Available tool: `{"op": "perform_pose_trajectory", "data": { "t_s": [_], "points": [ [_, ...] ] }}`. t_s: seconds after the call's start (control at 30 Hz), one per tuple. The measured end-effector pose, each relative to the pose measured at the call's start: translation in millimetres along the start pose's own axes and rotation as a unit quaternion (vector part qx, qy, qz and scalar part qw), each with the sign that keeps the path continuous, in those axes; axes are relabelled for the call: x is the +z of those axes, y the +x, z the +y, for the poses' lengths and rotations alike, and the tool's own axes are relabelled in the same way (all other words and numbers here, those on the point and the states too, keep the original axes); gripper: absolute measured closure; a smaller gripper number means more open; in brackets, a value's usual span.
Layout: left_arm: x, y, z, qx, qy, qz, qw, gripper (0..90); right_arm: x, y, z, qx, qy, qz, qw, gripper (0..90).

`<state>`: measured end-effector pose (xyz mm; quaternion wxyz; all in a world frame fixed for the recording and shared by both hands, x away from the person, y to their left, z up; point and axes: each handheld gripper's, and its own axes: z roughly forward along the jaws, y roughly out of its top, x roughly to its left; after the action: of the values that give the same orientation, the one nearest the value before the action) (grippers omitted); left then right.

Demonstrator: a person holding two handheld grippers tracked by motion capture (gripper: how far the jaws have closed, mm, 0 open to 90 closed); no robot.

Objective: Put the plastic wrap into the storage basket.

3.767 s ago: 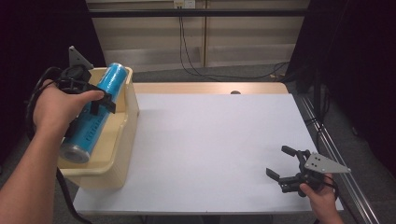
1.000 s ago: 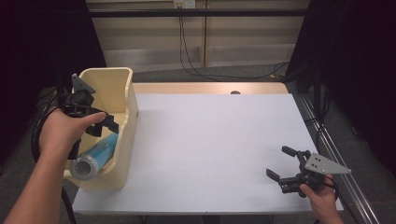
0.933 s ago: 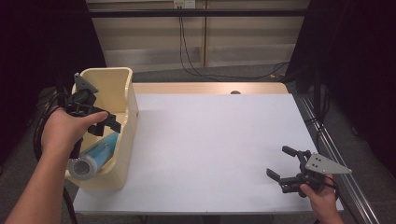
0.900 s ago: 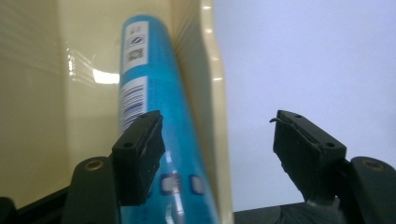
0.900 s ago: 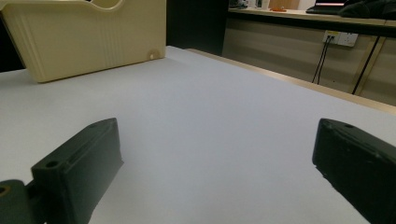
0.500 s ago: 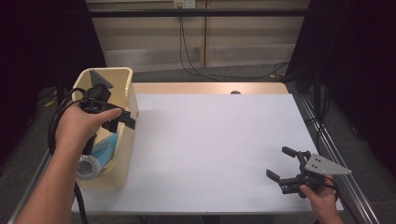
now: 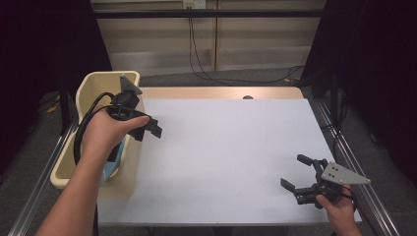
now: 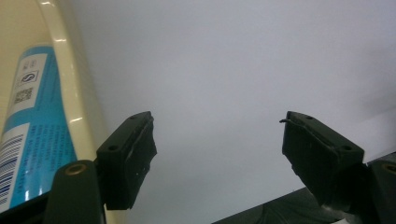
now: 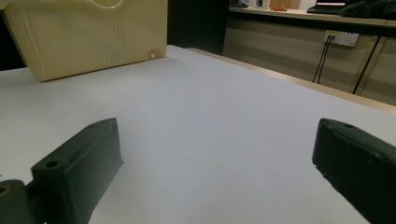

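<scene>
A blue bottle [image 7: 112,167] with a white label lies inside the cream plastic bin [image 7: 105,76] at the table's left edge; the left gripper view has the bottle [image 8: 32,140] just past the bin's rim [image 8: 65,60]. My left gripper [image 7: 150,129] hangs over the bin's right wall and the white table [image 7: 231,147]. Its jaws have just been opening, and in its own view the left gripper [image 8: 219,149] has nothing between them. My right gripper [image 7: 292,171] rests open and empty near the table's front right corner.
From the right gripper [image 9: 219,172], the bin [image 9: 93,32] stands far across the white tabletop. A metal rail [image 7: 351,162] runs along the table's right edge. Cables [image 7: 206,64] hang behind the far edge.
The left gripper, which carried the bottle over the bin earlier, has come out of the bin and moved right over the table, jaws wider. The bottle stays in the bin. The right gripper has kept still.
</scene>
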<state>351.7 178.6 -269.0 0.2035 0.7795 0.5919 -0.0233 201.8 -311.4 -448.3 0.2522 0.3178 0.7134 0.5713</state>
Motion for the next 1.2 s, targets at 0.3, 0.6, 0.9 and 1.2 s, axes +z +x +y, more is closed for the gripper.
{"op": "perform_pose_trajectory", "data": {
  "t_s": [0.3, 0.6, 0.9, 1.2],
  "points": [
    [7.0, -12.7, 1.4, 0.014, 0.003, -0.011, 0.9998, 22.4, 0.1, 0.0, 0.1, 0.0, 0.0, 0.0, 1.0, 0.6],
    [22.4, -23.4, 3.2, 0.028, 0.014, -0.018, 0.9994, 19.9, 0.5, 0.1, 0.0, 0.0, 0.0, 0.002, 1.0, 0.6],
    [44.0, -35.5, 2.7, 0.043, 0.019, -0.031, 0.9984, 18.9, 0.4, -0.3, 0.0, 0.0, -0.001, 0.001, 1.0, 0.6],
    [68.5, -40.6, -1.7, 0.054, 0.029, -0.033, 0.9976, 17.7, 0.8, -0.4, -0.1, 0.0, -0.001, 0.002, 1.0, 0.5]
  ]
}}
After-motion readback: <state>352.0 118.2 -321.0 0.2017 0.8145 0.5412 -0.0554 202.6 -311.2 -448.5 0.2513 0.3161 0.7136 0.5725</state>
